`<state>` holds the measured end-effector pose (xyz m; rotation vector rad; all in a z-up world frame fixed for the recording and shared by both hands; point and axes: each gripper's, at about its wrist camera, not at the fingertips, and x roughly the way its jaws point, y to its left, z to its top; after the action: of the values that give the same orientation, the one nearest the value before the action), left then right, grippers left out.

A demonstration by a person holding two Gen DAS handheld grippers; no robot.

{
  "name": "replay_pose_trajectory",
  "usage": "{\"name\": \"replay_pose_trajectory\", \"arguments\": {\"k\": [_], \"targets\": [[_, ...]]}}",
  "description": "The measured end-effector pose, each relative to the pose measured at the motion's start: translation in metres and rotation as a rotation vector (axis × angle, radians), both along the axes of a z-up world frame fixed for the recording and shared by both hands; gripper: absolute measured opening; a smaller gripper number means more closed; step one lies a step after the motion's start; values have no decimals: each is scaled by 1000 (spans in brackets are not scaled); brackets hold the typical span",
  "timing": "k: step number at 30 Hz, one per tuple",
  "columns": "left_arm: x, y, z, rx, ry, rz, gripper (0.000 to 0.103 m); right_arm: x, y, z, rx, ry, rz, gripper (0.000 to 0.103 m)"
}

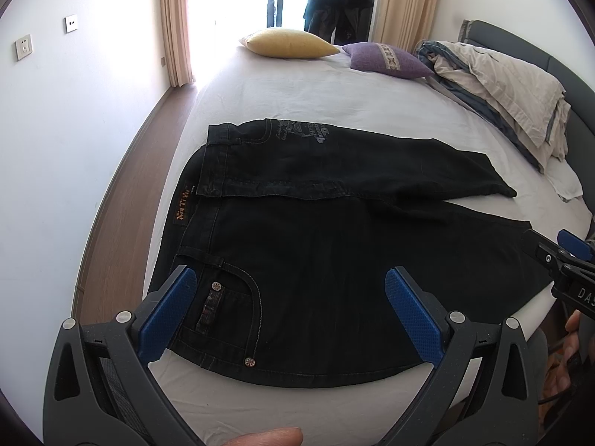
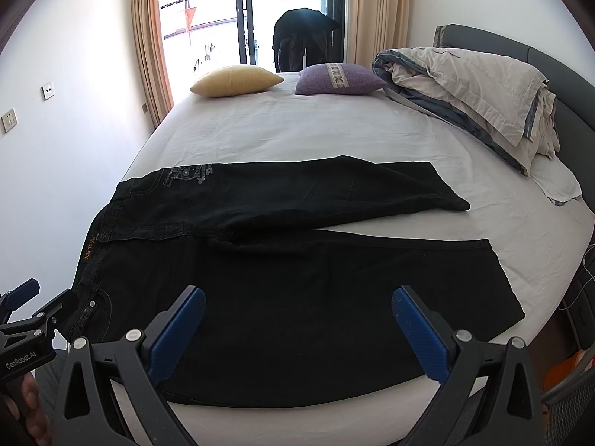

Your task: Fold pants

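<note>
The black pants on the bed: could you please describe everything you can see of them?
The black pants look like dark denim with pale contrast stitching. They lie spread flat on the white bed sheet, waistband to the left, legs splayed apart to the right. An orange-lettered waist patch, rivets at the near pocket, and grey printed graphics on the far hip are visible. The near edge lies close to the mattress edge. Both grippers hover open above them, apparently not touching.
</note>
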<state>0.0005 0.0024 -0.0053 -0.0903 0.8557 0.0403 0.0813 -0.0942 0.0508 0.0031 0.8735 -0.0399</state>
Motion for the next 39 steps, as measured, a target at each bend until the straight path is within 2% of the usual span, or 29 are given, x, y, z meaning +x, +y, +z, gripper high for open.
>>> {"name": "replay_pose_trajectory", "arguments": {"k": [27,39], "targets": [[0,0,-3,1,4,1,103,-3,6,-10,5,14,5,103],[4,0,-21,12,30,-7,103,5,4,-15,22,38,15,103]]}}
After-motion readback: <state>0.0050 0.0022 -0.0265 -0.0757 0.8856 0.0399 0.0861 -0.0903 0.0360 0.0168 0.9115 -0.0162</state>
